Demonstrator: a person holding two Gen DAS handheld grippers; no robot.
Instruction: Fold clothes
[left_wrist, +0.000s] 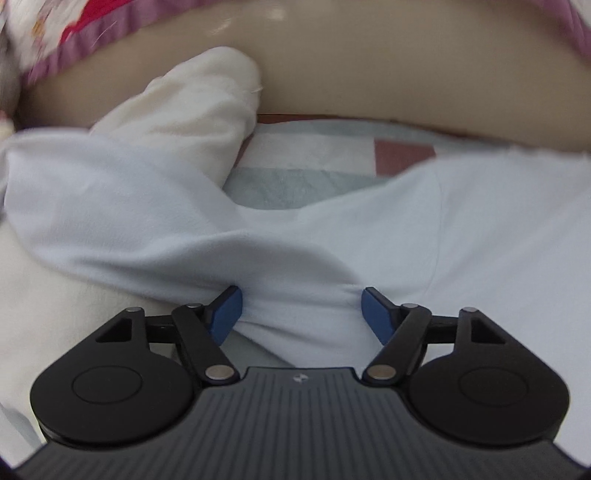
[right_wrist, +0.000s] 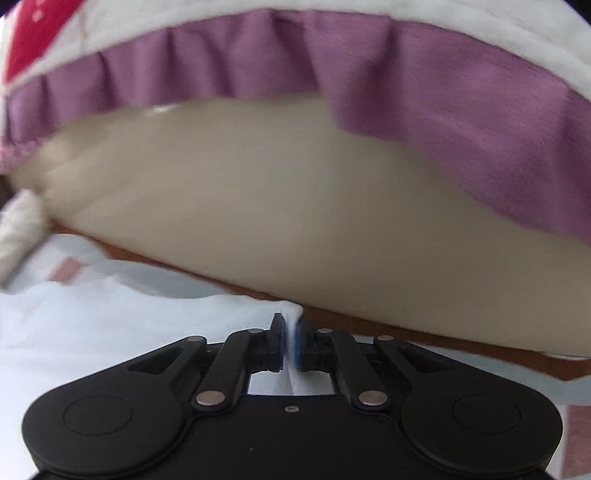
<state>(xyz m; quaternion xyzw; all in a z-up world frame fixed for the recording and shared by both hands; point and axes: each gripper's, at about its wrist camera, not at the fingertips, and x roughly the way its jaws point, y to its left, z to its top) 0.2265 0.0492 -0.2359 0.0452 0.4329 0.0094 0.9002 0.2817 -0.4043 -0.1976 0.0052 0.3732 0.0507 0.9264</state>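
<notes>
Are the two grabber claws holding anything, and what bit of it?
The right gripper is shut on the pale blue garment, pinching a thin fold at its edge. The left gripper is open, with the cloth bunched between its fingers but not pinched.

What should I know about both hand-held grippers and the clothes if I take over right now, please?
Left hand-held gripper: open, fingers apart around a bunched ridge of the pale blue garment, not clamped.
Right hand-held gripper: shut on a thin edge of the same garment.
The garment lies rumpled on the patchwork sheet; a cream garment sits beyond it.
Done: no neat fold visible.
Left: close the left, then fold.
</notes>
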